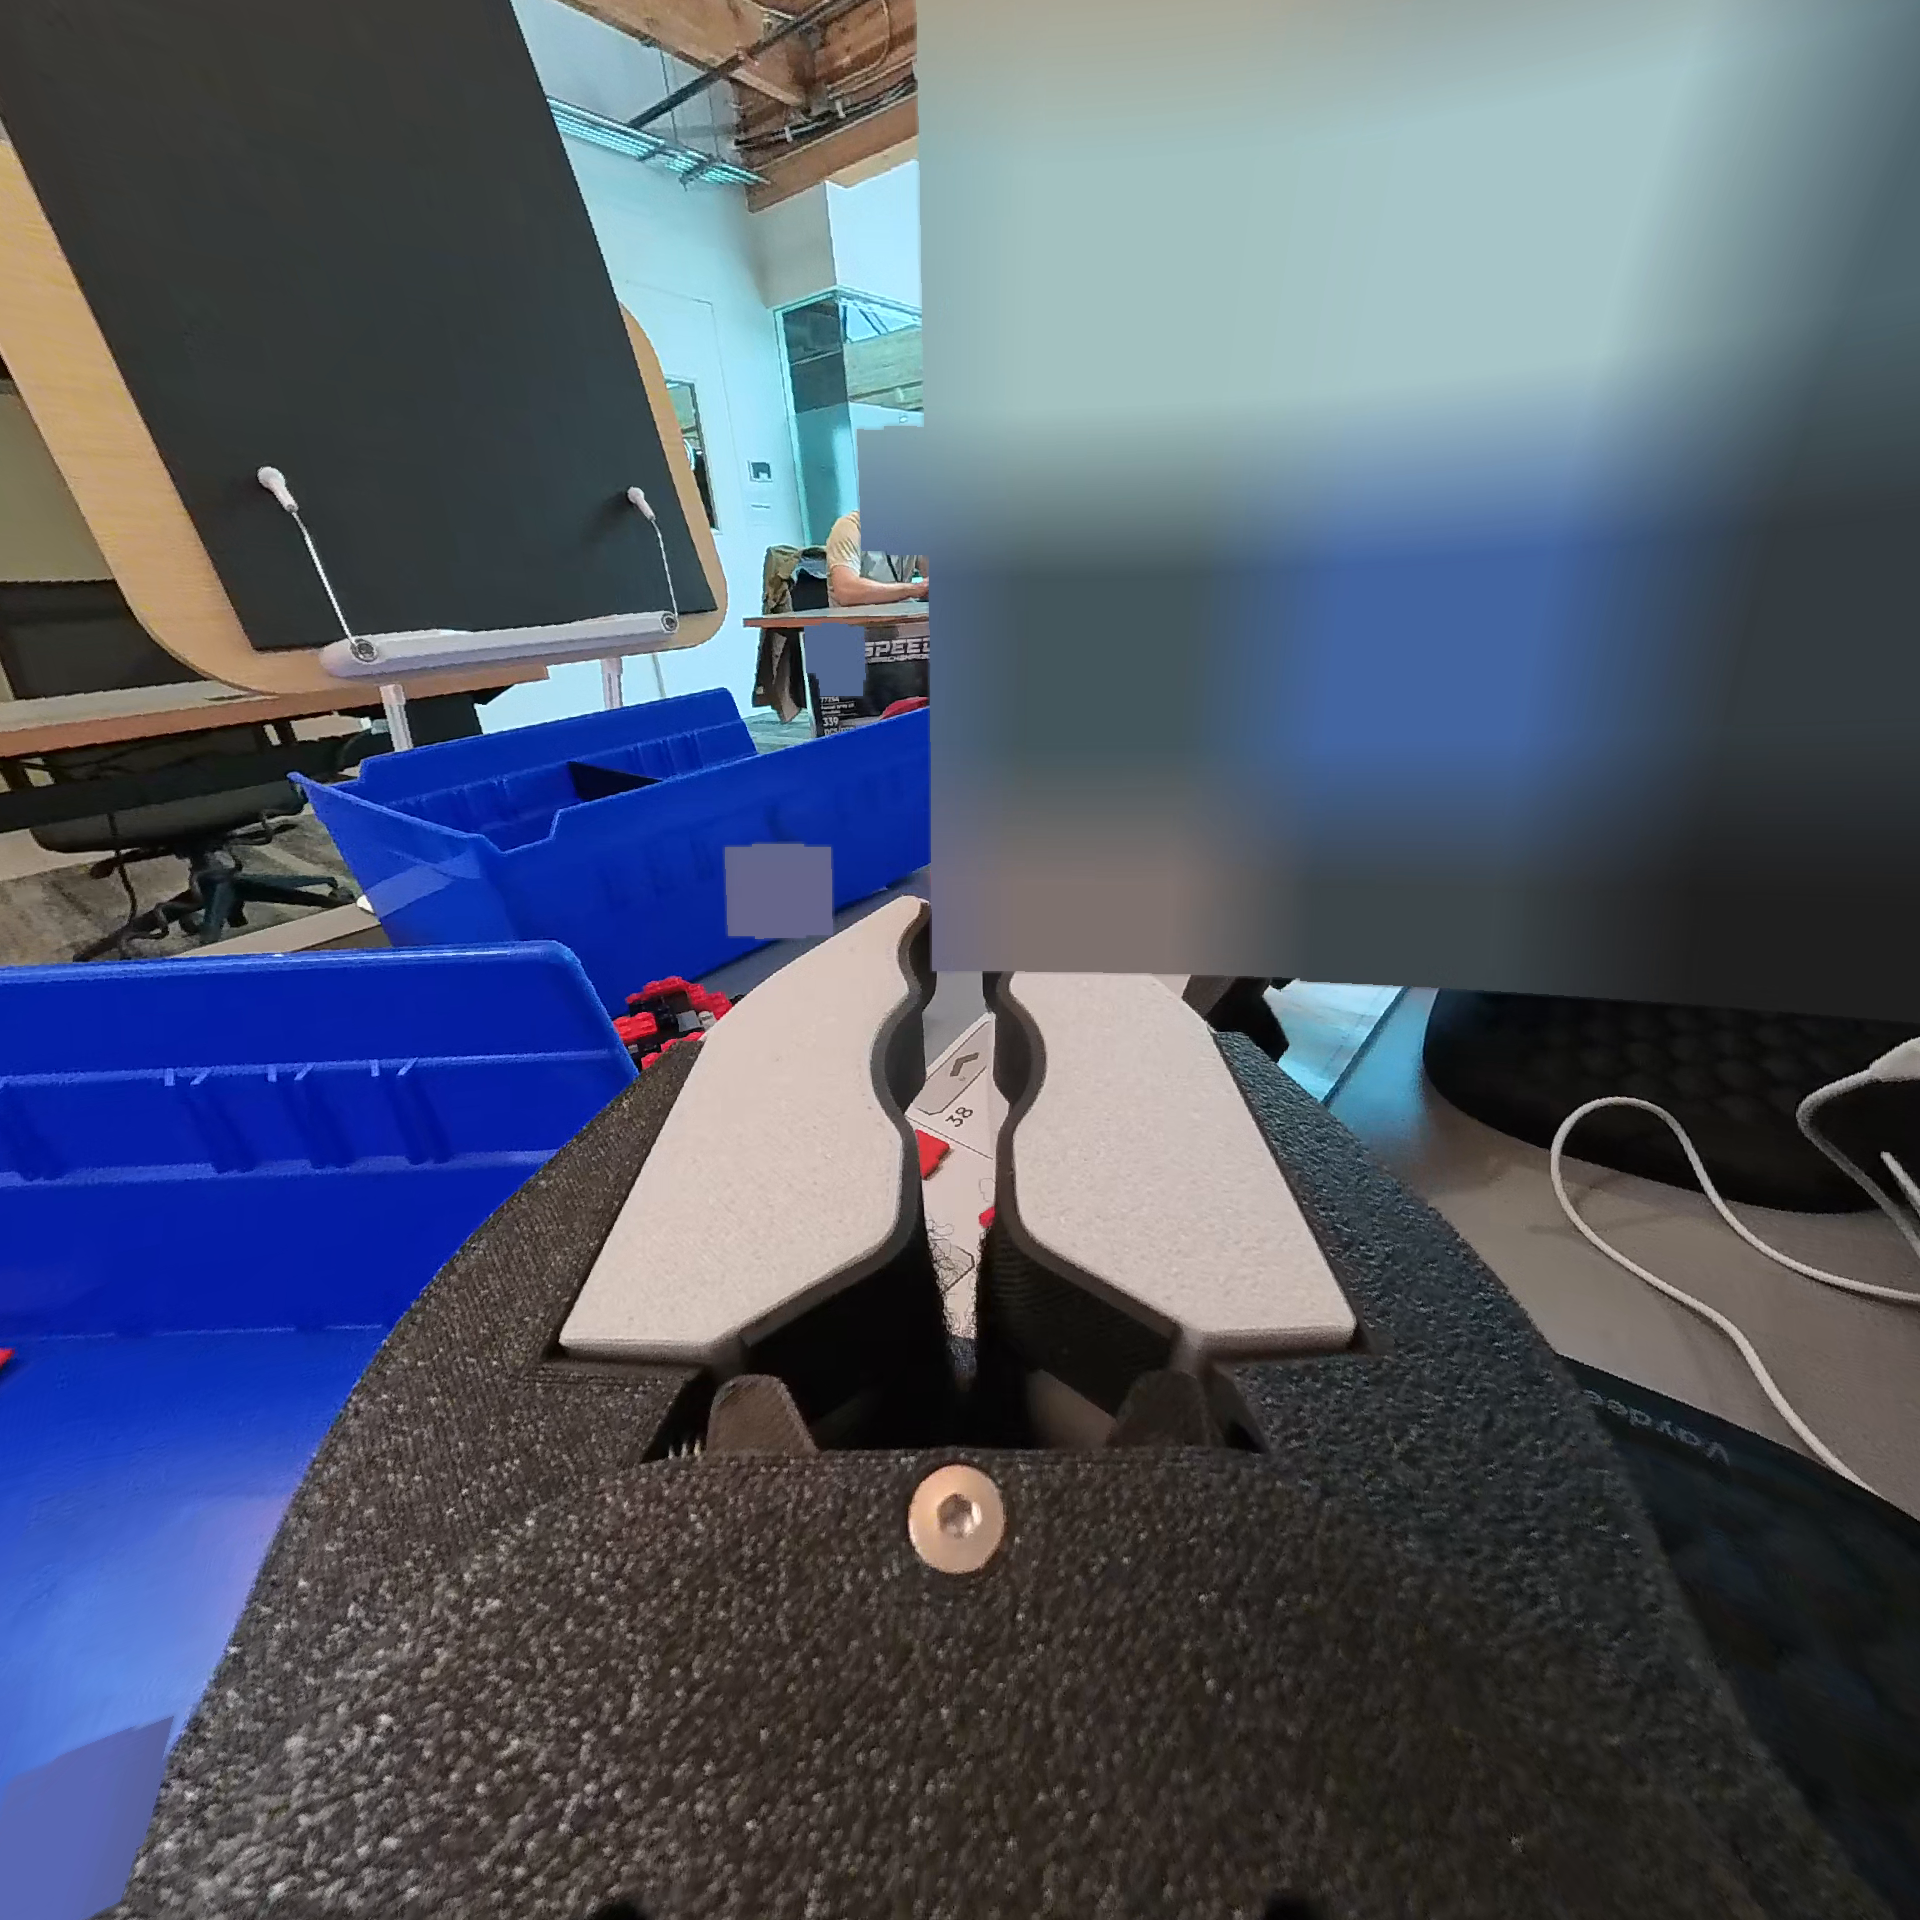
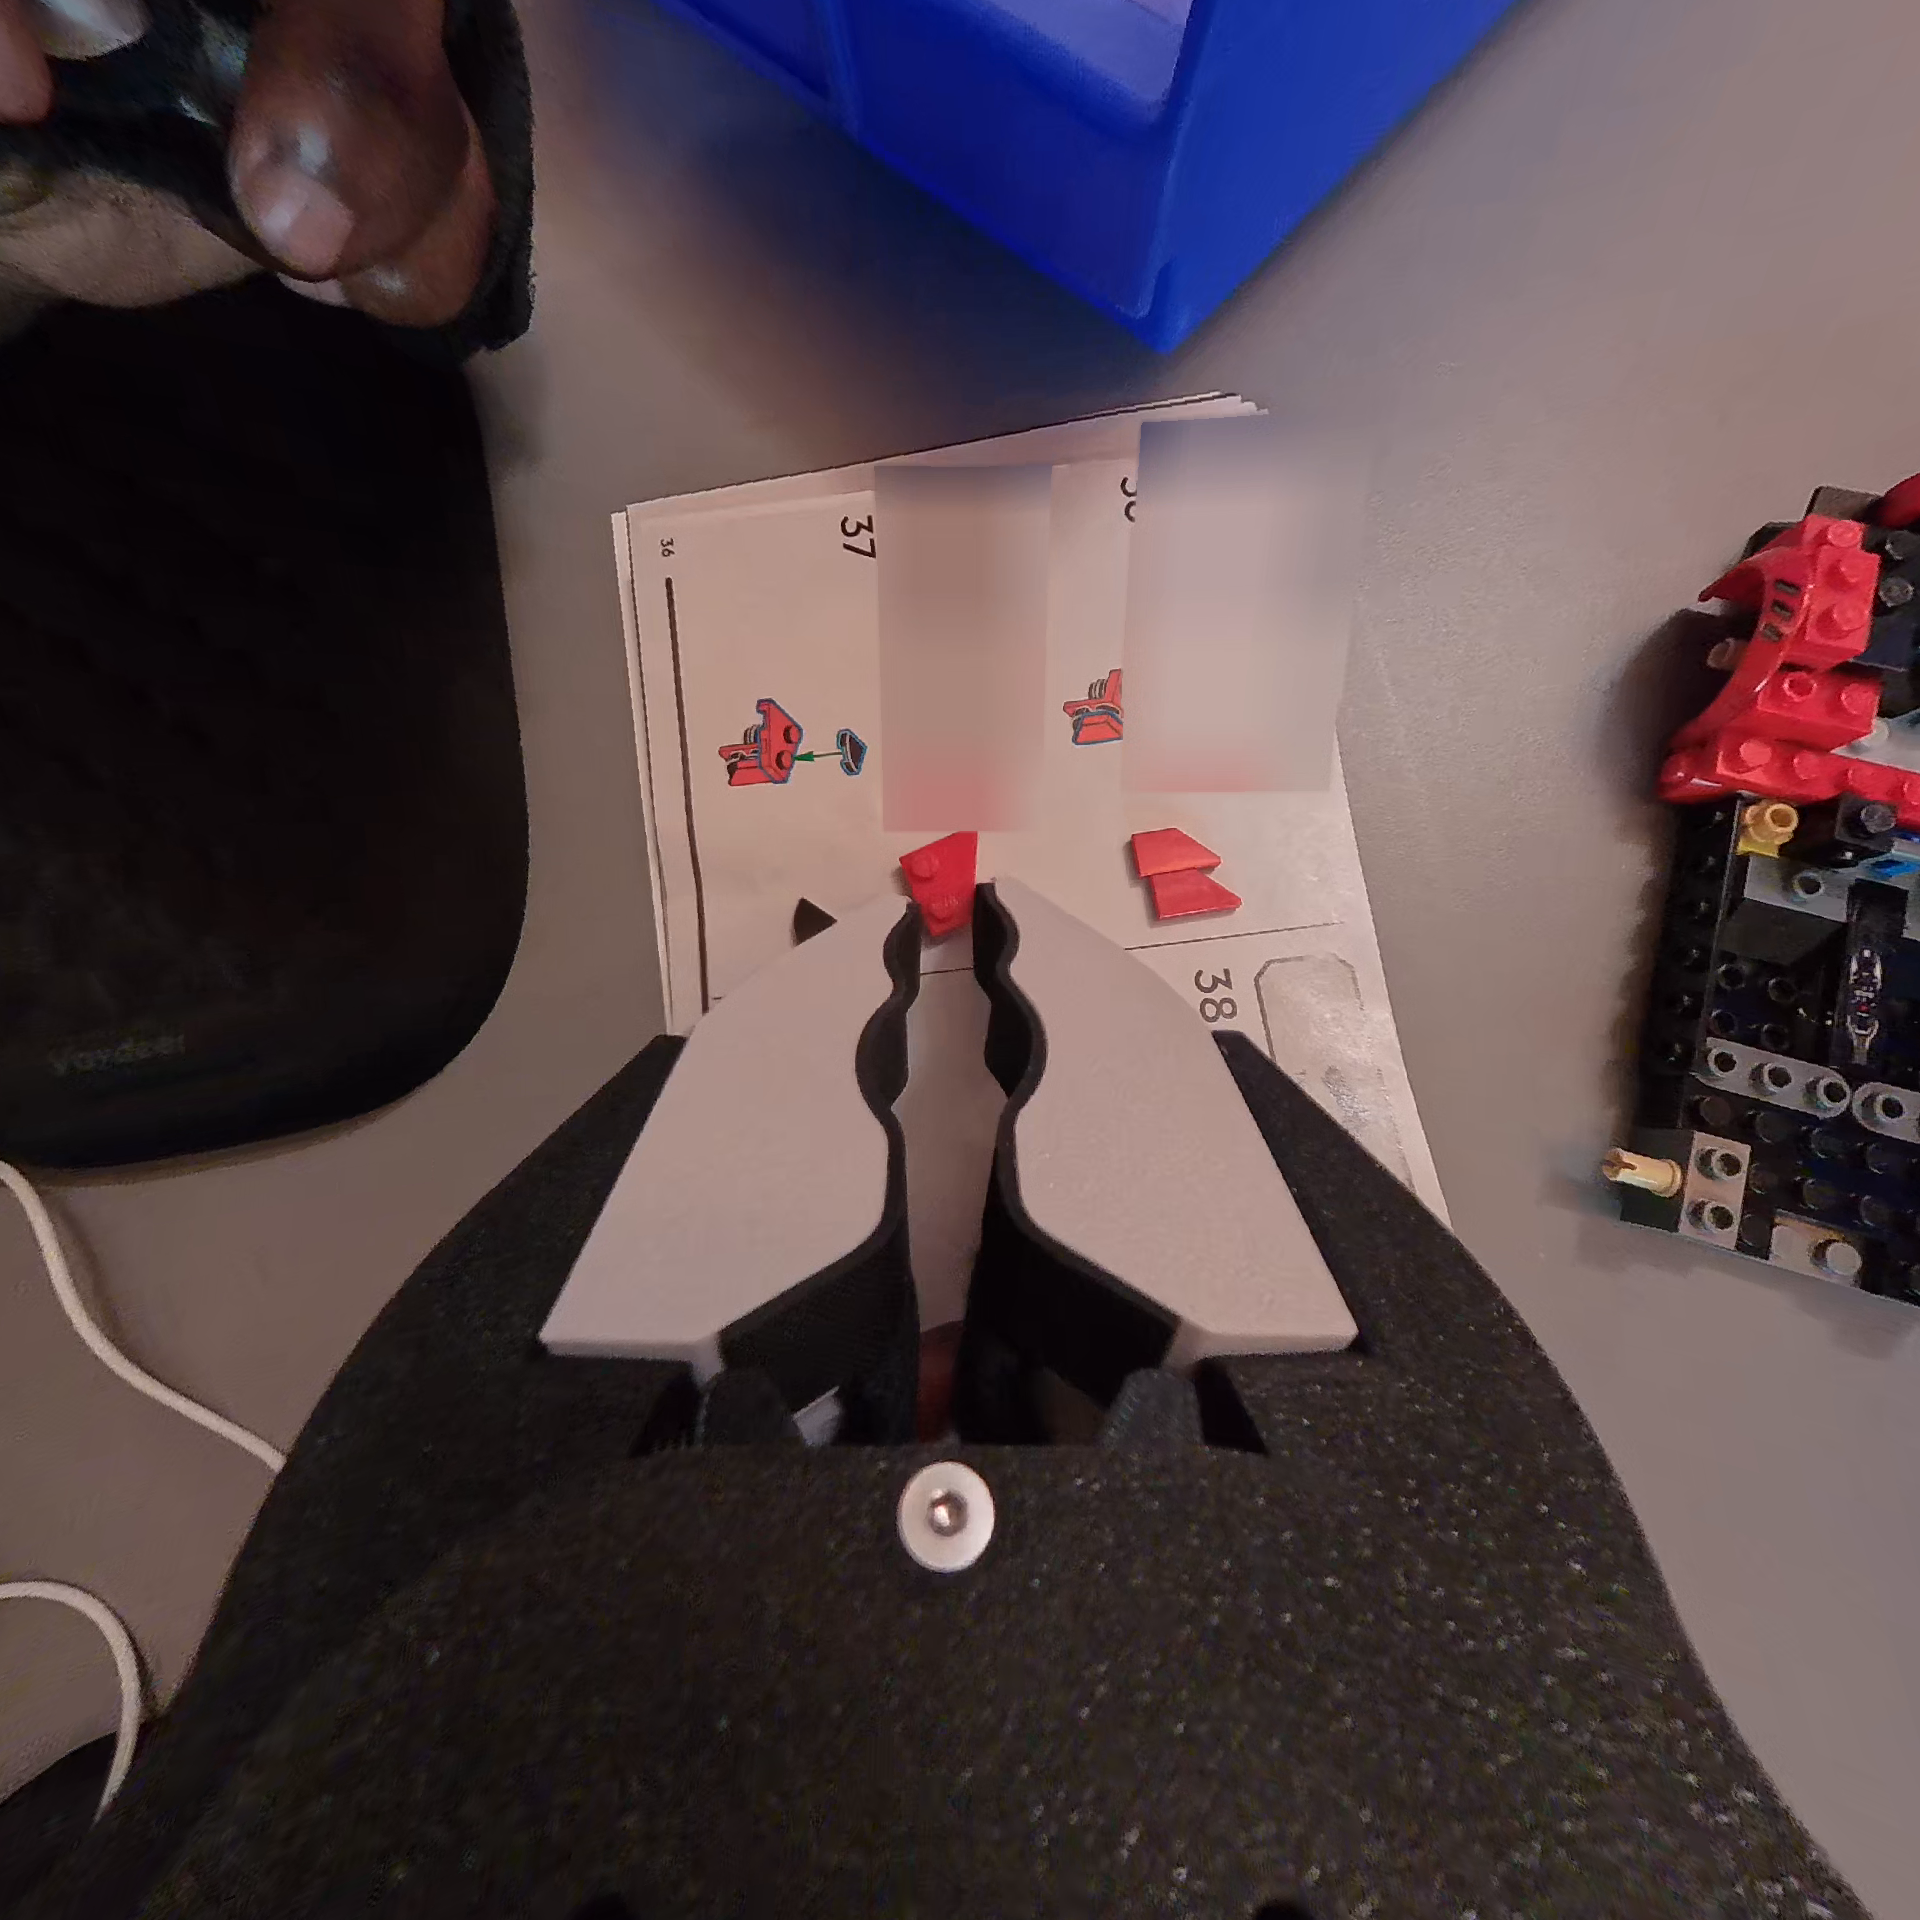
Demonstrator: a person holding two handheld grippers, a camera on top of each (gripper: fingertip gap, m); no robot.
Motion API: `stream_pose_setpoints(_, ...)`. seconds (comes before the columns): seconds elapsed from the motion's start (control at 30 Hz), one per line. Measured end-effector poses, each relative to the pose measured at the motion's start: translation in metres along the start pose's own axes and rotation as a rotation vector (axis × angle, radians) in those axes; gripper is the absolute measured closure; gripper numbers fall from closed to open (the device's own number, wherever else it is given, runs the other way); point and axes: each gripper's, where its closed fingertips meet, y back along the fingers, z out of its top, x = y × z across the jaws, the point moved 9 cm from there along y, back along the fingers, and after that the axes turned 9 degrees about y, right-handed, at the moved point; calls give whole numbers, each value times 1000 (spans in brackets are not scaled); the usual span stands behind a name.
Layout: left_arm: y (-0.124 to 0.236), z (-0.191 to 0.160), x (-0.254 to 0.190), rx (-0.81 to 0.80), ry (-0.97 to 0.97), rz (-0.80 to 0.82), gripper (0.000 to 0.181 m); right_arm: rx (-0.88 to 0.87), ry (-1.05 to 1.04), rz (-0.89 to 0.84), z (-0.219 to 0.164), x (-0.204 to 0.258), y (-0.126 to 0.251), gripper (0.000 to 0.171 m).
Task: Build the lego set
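In the right wrist view, the right gripper sits at the centre of the frame, pointing down at an open instruction booklet. Its jaws are nearly together, with a narrow gap at the tips, and a small red studded lego piece sits right at that gap. The tips flank the piece's lower end, but whether they actually pinch it cannot be told. Just right of it on the same page lie two flat red wedge tiles, one touching the other, apart from the gripper. At the right edge of the frame, off the booklet, rests the partly built lego model, black below with red bodywork on top, lying on the grey worktop. A blue bin fills the upper middle. A black pad covers the left side, a white cable curls below it, and a person's fingers hold something dark in the upper left corner.

In the left wrist view, the left gripper is held low and level over the worktop, its jaws close together with only a thin slit between them and nothing visibly held. Through the slit a strip of the booklet shows. Two blue bins stand at the left, and a glimpse of the red and black model appears between them.
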Motion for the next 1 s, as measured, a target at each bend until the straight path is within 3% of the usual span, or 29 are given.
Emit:
stream_pose_setpoints(0.17,0,0,0,4,-5,-8,174,6,10,39,0,1,1,144)
stream_pose_setpoints(0.5,26,2,9,-31,-38,79,174,-132,-3,57,28,-23,34,142)
stream_pose_setpoints(0.73,32,2,8,-42,-31,56,174,-191,188,46,123,-55,46,143)
stream_pose_setpoints(0.87,31,0,7,-20,-40,48,174,-126,312,141,191,-68,18,145)
stream_pose_setpoints(1.0,31,0,6,-21,-43,46,174,64,432,213,237,-81,-31,148)
